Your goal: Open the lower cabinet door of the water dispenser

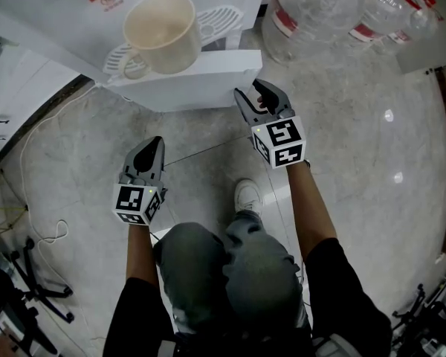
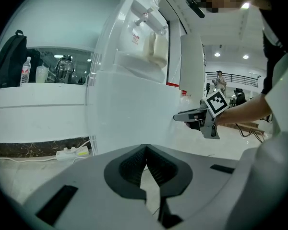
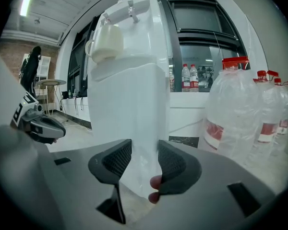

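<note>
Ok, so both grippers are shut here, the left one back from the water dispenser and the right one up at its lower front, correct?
Only the left gripper is shut. The right gripper's jaws stand apart, the water dispenser's white lower front showing between them, as the right gripper view shows. The rest holds.
</note>
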### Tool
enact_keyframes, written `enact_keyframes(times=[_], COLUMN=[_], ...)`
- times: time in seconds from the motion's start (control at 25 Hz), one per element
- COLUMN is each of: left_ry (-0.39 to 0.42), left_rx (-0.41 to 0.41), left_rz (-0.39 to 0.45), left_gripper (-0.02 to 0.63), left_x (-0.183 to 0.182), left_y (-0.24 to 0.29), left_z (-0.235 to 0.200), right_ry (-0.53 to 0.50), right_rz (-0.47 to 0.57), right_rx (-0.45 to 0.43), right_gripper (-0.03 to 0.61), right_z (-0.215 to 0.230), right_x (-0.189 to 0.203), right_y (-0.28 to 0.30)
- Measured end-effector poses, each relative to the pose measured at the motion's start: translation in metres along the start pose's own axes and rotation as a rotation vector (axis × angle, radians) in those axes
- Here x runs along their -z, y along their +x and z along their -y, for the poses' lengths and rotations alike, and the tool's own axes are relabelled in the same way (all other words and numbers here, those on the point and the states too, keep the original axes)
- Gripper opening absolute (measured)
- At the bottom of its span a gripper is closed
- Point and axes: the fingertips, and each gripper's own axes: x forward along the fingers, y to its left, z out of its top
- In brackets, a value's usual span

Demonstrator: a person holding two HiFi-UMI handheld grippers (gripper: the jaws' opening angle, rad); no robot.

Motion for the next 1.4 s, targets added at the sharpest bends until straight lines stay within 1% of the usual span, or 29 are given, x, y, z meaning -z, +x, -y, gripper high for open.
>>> enact_keyframes(times=[0.24, 0.4, 0.48, 0.56, 0.68, 0.76, 0.88, 1.08, 1.24, 1.4], left_ry=[-0.038, -0.032, -0.037, -0.055, -0.079, -0.077, -0.06, -0.065, -0.062, -0.067], left_rx=[0.034, 0.061, 0.06, 0.061, 0.073, 0.082, 0.098, 0.12, 0.12, 0.126], left_rz=[-0.039, -0.075, -0.089, -0.099, -0.142, -0.151, -0.162, -0.193, -0.205, -0.214], left_gripper=[0.011, 0.011, 0.011, 0.011, 0.011, 0.011, 0.011, 0.011, 0.011, 0.011], left_x=[-0.011, -0.018, -0.022, -0.026, -0.024, -0.026, -0.027, -0.02, -0.02, -0.016], left_y=[0.001, -0.002, -0.008, -0.018, -0.031, -0.038, -0.048, -0.071, -0.086, -0.098], left_z=[0.02, 0.03, 0.03, 0.029, 0.03, 0.033, 0.039, 0.043, 0.043, 0.051], right_ry=[0.034, 0.066, 0.071, 0.075, 0.093, 0.099, 0.093, 0.068, 0.056, 0.038], right_rz=[-0.042, -0.048, -0.067, -0.098, -0.128, -0.142, -0.163, -0.171, -0.188, -0.214], right_rx=[0.021, 0.033, 0.04, 0.055, 0.067, 0.068, 0.065, 0.085, 0.098, 0.084], right_gripper=[0.178, 0.17, 0.163, 0.14, 0.14, 0.14, 0.14, 0.144, 0.138, 0.133], right_z=[-0.011, -0.016, -0.02, -0.024, -0.031, -0.035, -0.045, -0.061, -0.067, -0.081], right_x=[0.005, 0.002, 0.004, 0.009, 0.011, 0.012, 0.016, 0.018, 0.02, 0.027], right_y=[-0.012, -0.017, -0.021, -0.027, -0.034, -0.038, -0.046, -0.057, -0.063, -0.071])
